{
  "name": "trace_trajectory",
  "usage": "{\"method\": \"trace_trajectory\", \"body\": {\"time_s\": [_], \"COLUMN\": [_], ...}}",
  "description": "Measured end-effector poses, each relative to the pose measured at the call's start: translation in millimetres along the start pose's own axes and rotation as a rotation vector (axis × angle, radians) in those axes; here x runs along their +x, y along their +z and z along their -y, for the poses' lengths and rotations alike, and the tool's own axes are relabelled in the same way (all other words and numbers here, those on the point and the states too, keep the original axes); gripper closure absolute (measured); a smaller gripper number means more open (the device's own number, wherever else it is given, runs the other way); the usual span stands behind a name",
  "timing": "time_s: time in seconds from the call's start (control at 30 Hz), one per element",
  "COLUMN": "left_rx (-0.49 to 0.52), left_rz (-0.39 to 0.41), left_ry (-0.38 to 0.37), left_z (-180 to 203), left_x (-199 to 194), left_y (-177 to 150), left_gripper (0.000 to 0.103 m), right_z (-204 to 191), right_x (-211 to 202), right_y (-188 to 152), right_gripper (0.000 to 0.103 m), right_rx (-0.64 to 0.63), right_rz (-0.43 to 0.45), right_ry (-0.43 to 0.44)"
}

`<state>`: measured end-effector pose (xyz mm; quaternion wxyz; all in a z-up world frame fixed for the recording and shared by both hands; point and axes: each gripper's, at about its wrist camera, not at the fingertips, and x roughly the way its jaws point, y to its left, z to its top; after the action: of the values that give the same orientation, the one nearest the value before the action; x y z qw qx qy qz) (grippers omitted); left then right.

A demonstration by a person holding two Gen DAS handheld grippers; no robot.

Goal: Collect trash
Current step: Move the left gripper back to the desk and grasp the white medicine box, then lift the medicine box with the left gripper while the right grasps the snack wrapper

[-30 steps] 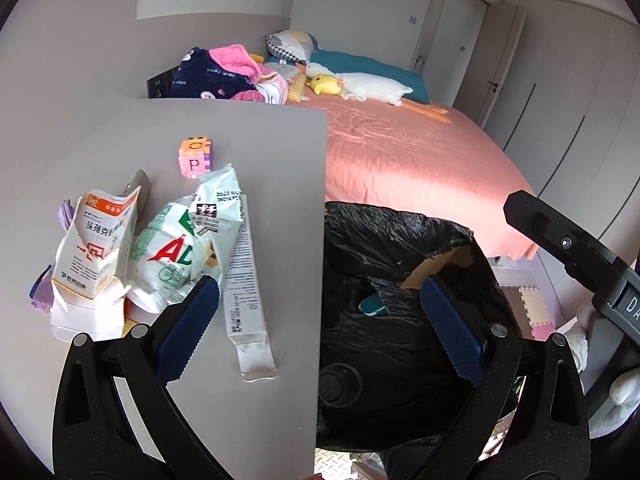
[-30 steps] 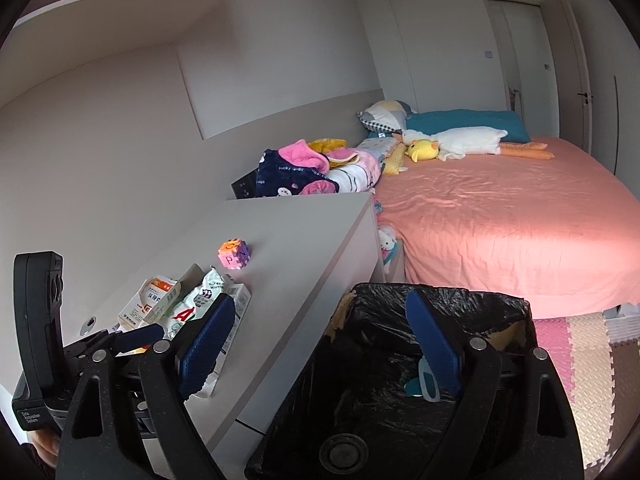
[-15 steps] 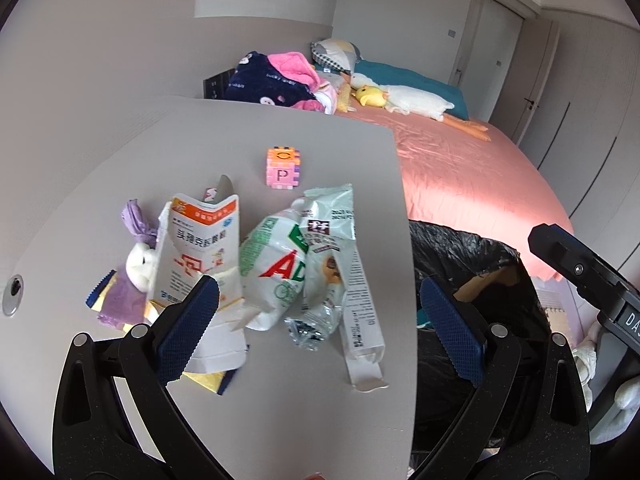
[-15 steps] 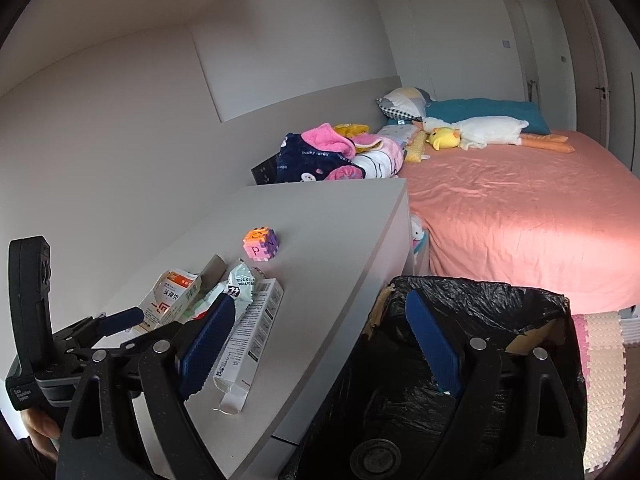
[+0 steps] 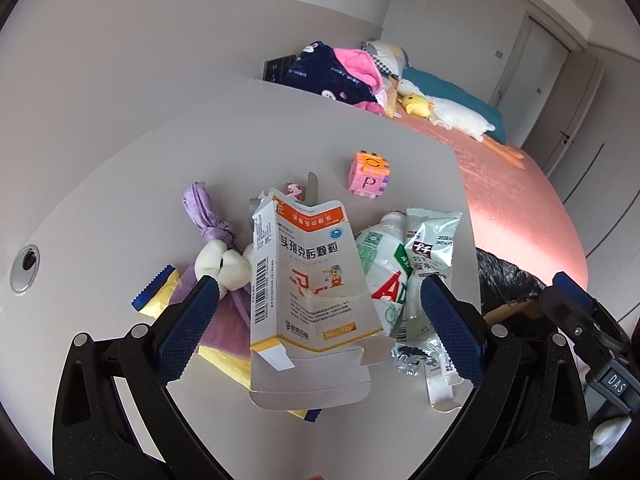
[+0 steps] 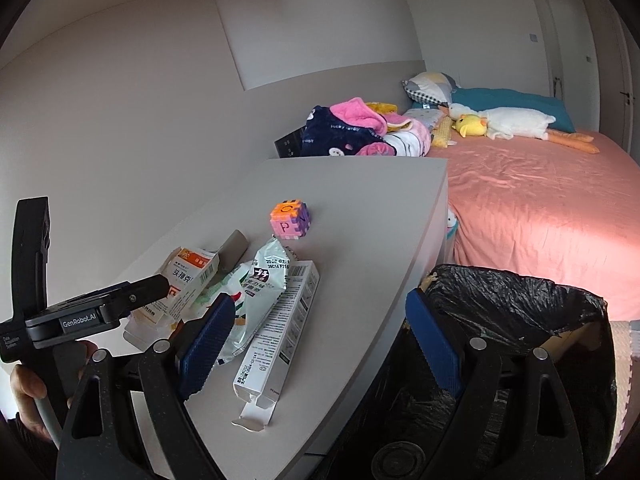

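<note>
We look along two hand-held grippers over a pale grey counter (image 5: 120,208) beside a bed with a pink sheet (image 6: 540,208).

Our left gripper (image 5: 316,328) hovers above a heap of trash with its jaws spread wide and nothing pinched between them. Directly between its blue pads, and a little beyond them, lies a torn-open white and orange medicine box (image 5: 308,276) with its flaps splayed toward us. Just right of the box, touching it, are a crumpled white and green pouch with red letters (image 5: 382,276) and a pale green snack wrapper (image 5: 430,240) lying over it. To the box's left sits a small plush toy with a purple knotted cloth (image 5: 212,232), resting on a yellow and blue packet (image 5: 156,292). A pink and orange letter cube (image 5: 368,174) stands alone farther back on the counter.

Our right gripper (image 6: 320,340) also stands wide open and empty, straddling the counter's edge. Its left pad sits over the snack wrapper, and a long flattened white carton (image 6: 280,320) lies just beyond, pointing toward us. Its right pad hangs over a bin lined with a black bag (image 6: 520,308), which stands on the floor right against the counter. Clothes (image 6: 352,128) and a plush duck (image 6: 472,124) are piled at the head of the bed.
</note>
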<state>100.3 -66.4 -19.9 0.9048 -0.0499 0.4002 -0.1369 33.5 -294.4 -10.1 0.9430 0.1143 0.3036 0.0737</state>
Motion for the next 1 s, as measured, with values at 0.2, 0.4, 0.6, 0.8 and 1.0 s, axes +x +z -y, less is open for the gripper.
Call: {"method": "trace_trajectory", "body": {"time_s": [0.2, 0.4, 0.6, 0.8, 1.0], "left_rx": [-0.045, -0.100, -0.099, -0.075, -0.044], "left_rz": [-0.056, -0.102, -0.135, -0.095, -0.043], "left_ry": [-0.006, -0.026, -0.014, -0.010, -0.004], "left_z": [-14.1, -29.2, -33.1, -33.5, -28.9], "left_x": [15.7, 28.0, 40.7, 38.0, 30.5], "left_y": [1.7, 3.8, 1.0, 0.4, 2.7], "left_gripper": [0.019, 0.041, 0.051, 0.067, 0.089], "right_z": [-9.8, -17.6, -25.4, -31.2, -32.0], "right_x": [20.9, 44.5, 70.2, 85.5, 80.0], "right_y": [2.6, 6.0, 6.7, 4.8, 4.2], "right_gripper": [0.019, 0.031, 0.041, 0.073, 0.085], "right_rx": [-0.011, 0.002, 0.005, -0.015, -0.028], "right_rz": [-0.017, -0.047, -0.081, -0.111, -0.085], "right_ry": [0.021, 0.060, 0.076, 0.088, 0.120]}}
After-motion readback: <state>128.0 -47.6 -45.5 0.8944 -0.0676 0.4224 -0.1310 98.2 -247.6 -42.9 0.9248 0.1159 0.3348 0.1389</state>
